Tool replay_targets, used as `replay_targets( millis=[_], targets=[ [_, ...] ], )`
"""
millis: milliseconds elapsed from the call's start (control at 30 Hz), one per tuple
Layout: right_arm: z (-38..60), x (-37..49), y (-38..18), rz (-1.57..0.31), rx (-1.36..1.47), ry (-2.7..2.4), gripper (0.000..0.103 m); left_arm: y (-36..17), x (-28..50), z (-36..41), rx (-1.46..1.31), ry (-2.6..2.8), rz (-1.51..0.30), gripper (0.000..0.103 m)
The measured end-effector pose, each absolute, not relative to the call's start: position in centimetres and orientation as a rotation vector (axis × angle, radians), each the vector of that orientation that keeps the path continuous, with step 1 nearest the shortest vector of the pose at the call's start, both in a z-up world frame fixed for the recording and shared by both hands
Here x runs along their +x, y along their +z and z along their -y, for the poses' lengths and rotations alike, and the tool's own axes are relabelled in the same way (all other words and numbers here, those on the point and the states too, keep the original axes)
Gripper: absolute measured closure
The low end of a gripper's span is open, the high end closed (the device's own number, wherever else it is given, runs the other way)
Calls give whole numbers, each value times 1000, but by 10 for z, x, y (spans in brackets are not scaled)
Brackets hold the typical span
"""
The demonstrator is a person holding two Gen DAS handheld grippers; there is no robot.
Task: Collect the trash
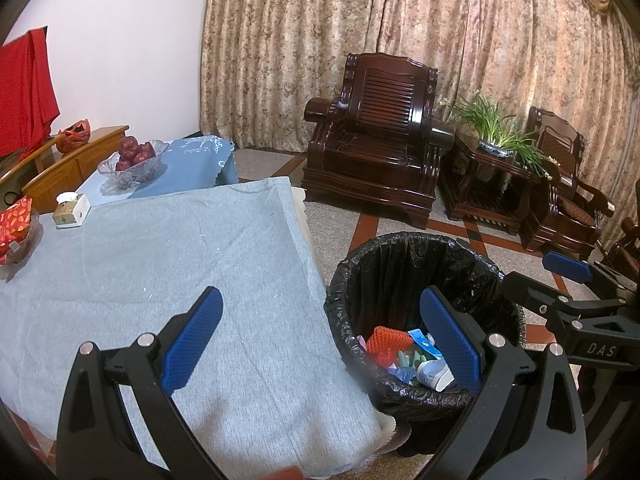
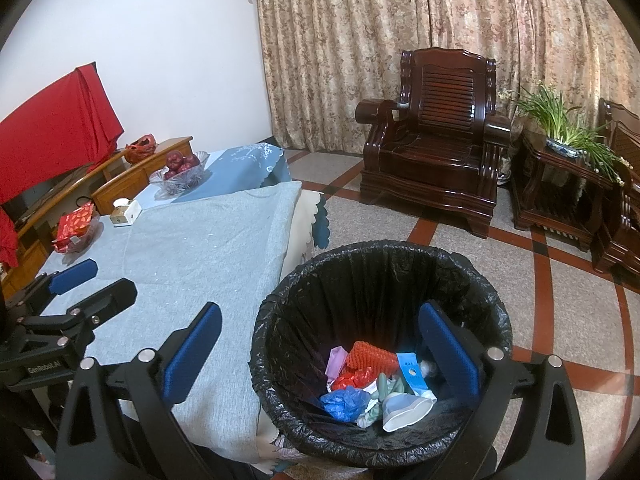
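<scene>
Evidently the collection is far along, by my judgement. The trash bin (image 2: pixel 380 320), lined with a black bag, stands on the floor just beside the table (image 1: pixel 160 260), and the trash (image 2: pixel 372 380) lies heaped at its bottom: an orange net, a crumpled blue bag, paper and wrappers. On the grey cloth I find no loose litter in either view; only faint specks show, too small to identify. What stands at the far end, a tissue box (image 1: pixel 71 210), a fruit bowl (image 1: pixel 134 160) and a red packet (image 2: pixel 76 226), I do not judge to be refuse. Little or nothing appears left to gather.

My left gripper (image 1: pixel 320 340) is spread wide and empty, one finger over the cloth, the other over the bin's mouth. My right gripper (image 2: pixel 320 352) is likewise spread wide, holding nothing, poised above the bin.
</scene>
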State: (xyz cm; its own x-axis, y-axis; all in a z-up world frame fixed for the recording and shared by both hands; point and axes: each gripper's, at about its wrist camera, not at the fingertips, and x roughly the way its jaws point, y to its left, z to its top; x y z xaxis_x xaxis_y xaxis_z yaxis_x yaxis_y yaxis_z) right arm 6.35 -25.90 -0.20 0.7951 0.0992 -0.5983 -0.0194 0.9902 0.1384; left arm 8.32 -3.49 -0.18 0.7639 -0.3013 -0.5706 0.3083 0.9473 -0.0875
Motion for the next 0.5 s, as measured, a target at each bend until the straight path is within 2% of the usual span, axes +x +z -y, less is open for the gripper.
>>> replay_targets(
  millis=[500],
  targets=[
    [258, 63, -2, -648, 129, 64, 6, -2, 84, 33, 10, -332, -623, 7]
  ],
)
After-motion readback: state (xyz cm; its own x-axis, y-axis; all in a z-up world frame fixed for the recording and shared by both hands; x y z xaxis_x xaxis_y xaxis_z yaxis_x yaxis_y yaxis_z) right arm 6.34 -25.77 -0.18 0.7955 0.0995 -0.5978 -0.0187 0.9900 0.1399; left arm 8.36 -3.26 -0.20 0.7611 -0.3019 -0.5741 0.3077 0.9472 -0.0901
